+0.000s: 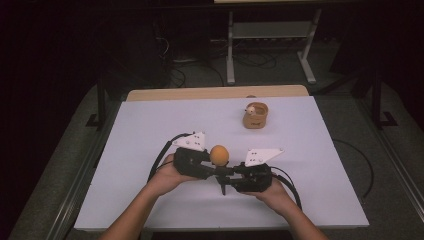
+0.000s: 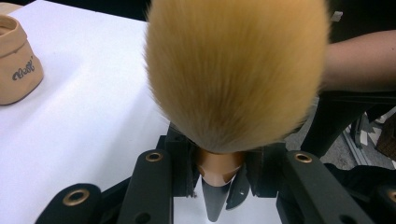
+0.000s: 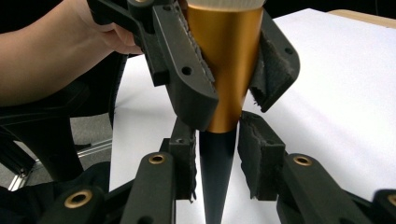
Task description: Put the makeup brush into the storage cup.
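Holding the makeup brush (image 1: pixel 219 156) upright between both tools, you have the left gripper (image 1: pixel 207 167) clamped on its gold ferrule (image 3: pixel 231 56), just under the fluffy orange bristles (image 2: pixel 236 70). Your right gripper (image 1: pixel 235 175) sits just below, its pads (image 3: pixel 259 156) flanking the black pointed handle (image 3: pixel 217 177) with a sliver of gap showing, not yet pressing. Beyond the grippers, on the white table (image 1: pixel 150 125), stands a tan pouch (image 2: pixel 16 70) with cursive lettering too small to read.
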`<action>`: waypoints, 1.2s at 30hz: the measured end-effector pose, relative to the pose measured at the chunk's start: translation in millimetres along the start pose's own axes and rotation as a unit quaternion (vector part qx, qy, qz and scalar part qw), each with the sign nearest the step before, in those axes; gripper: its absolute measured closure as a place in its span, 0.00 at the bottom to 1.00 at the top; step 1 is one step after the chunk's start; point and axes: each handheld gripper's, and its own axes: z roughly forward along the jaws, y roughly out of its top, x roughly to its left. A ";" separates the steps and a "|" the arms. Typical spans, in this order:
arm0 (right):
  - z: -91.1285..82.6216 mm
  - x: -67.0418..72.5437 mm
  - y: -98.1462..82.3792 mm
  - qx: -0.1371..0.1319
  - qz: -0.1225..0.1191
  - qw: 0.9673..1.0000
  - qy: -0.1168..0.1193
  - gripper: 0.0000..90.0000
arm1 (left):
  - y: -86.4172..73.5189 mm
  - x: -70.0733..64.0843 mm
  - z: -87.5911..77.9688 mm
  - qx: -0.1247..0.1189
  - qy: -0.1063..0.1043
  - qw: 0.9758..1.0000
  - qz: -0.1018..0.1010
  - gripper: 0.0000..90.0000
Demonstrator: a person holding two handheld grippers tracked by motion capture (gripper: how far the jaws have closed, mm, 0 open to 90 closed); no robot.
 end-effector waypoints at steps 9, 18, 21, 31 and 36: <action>0.0 -0.1 0.1 -0.001 0.001 1.000 0.003 0.80 | 0.1 0.1 0.6 -0.002 0.000 1.000 0.000 0.73; 0.5 0.9 0.1 -0.002 0.000 1.000 0.001 0.81 | -0.5 0.1 1.1 -0.008 0.001 1.000 -0.004 0.73; -0.3 1.4 0.4 -0.004 -0.001 1.000 -0.003 0.81 | -1.1 0.4 1.1 -0.014 0.003 1.000 -0.004 0.73; -4.6 -0.9 0.1 -0.011 -0.001 1.000 -0.023 0.82 | -3.7 4.2 -3.2 -0.022 0.010 1.000 -0.001 0.61; -8.2 -4.4 -1.6 -0.012 0.001 0.999 -0.035 0.82 | -4.1 5.3 -8.7 -0.039 0.012 0.999 -0.010 0.54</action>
